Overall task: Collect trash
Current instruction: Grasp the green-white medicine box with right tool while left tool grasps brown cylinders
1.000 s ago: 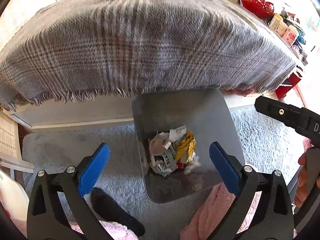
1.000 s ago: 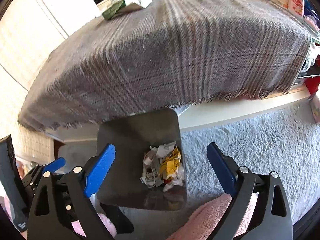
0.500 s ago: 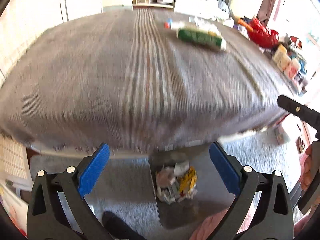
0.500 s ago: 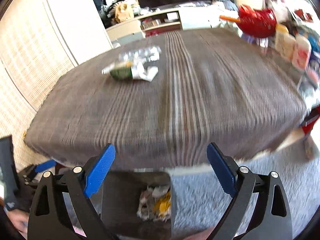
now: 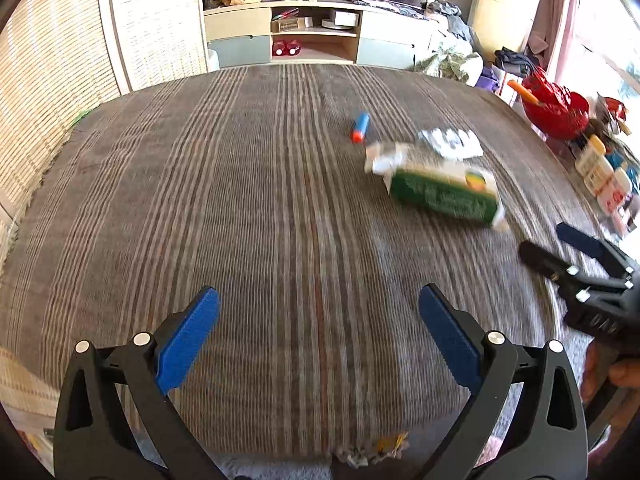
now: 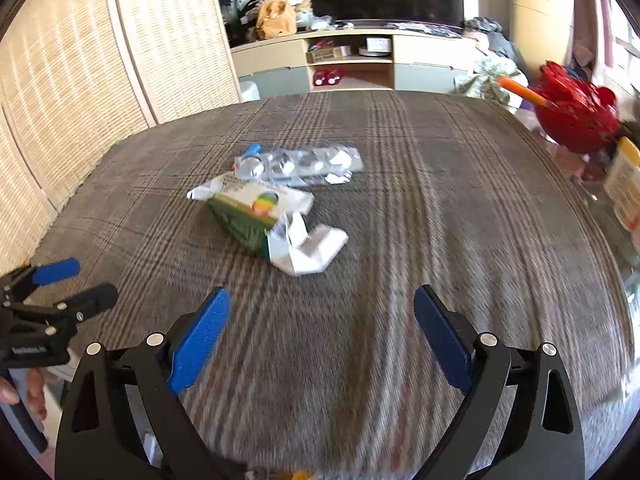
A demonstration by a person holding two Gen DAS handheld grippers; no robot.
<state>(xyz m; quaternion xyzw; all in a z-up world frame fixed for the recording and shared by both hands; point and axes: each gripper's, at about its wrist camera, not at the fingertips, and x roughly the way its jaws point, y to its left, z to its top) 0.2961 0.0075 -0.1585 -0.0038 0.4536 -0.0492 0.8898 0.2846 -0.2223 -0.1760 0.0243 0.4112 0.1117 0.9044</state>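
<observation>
A torn green and white carton (image 5: 442, 190) (image 6: 264, 220) lies on the plaid-covered table (image 5: 260, 200). An empty silver blister pack (image 5: 450, 142) (image 6: 298, 164) lies just behind it. A small blue and orange cap-like tube (image 5: 359, 127) (image 6: 252, 149) lies further back. My left gripper (image 5: 319, 334) is open and empty above the table's near edge. My right gripper (image 6: 321, 336) is open and empty, short of the carton. Each gripper shows in the other's view: the right one (image 5: 568, 256), the left one (image 6: 64, 284). Only scraps of the bin's trash (image 5: 372, 450) show below the table edge.
A red bowl with an orange-handled tool (image 5: 556, 108) (image 6: 572, 114) and several bottles (image 5: 600, 172) stand at the table's right side. A shelf unit (image 5: 312, 36) and a wicker-panel wall (image 5: 48, 60) lie behind the table.
Both grippers have risen from over the floor bin to above the tabletop. The bin with its trash has dropped out of view and the carton, blister pack and tube have come into view.
</observation>
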